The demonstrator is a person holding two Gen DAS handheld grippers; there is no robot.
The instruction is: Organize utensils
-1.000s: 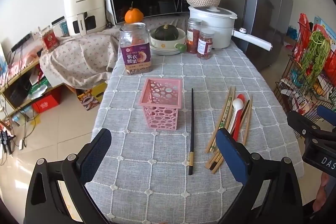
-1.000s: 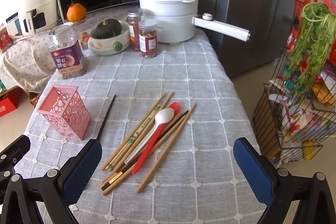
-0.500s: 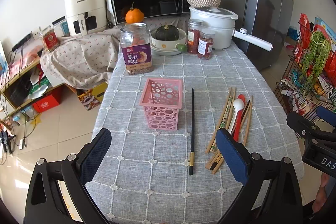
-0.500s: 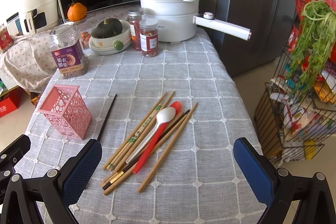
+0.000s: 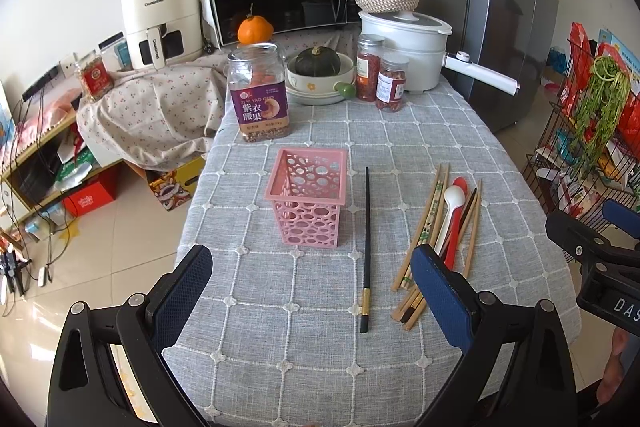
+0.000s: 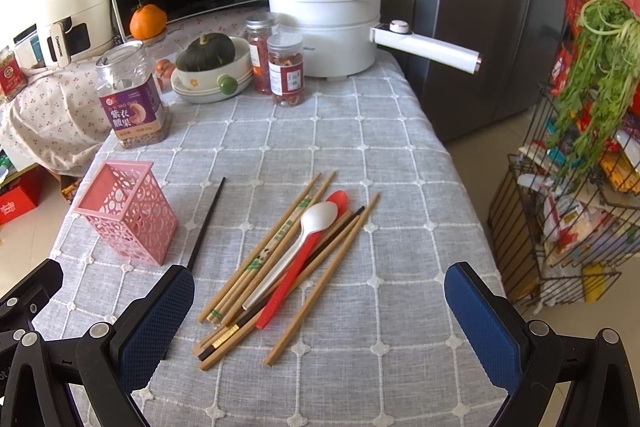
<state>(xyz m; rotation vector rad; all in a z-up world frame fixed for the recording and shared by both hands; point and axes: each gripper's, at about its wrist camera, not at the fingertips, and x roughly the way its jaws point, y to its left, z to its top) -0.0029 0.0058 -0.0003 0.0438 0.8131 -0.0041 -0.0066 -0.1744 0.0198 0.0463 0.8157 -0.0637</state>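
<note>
A pink perforated utensil holder (image 5: 307, 201) (image 6: 128, 211) stands upright on the grey checked tablecloth. A single black chopstick (image 5: 366, 247) (image 6: 207, 223) lies just right of it. Further right lies a pile of several wooden chopsticks (image 5: 426, 223) (image 6: 276, 247) with a white spoon (image 5: 450, 211) (image 6: 300, 243) and a red spoon (image 5: 459, 187) (image 6: 298, 267). My left gripper (image 5: 312, 291) is open and empty, above the near table edge in front of the holder. My right gripper (image 6: 320, 311) is open and empty, just in front of the pile.
At the back of the table stand a nut jar (image 5: 259, 93), a bowl with a squash (image 5: 318, 77), two spice jars (image 5: 380, 75) and a white pot with a long handle (image 5: 408, 47). A wire rack (image 6: 580, 187) stands right of the table.
Both grippers have edged slightly forward toward the table. Nothing on the table has moved.
</note>
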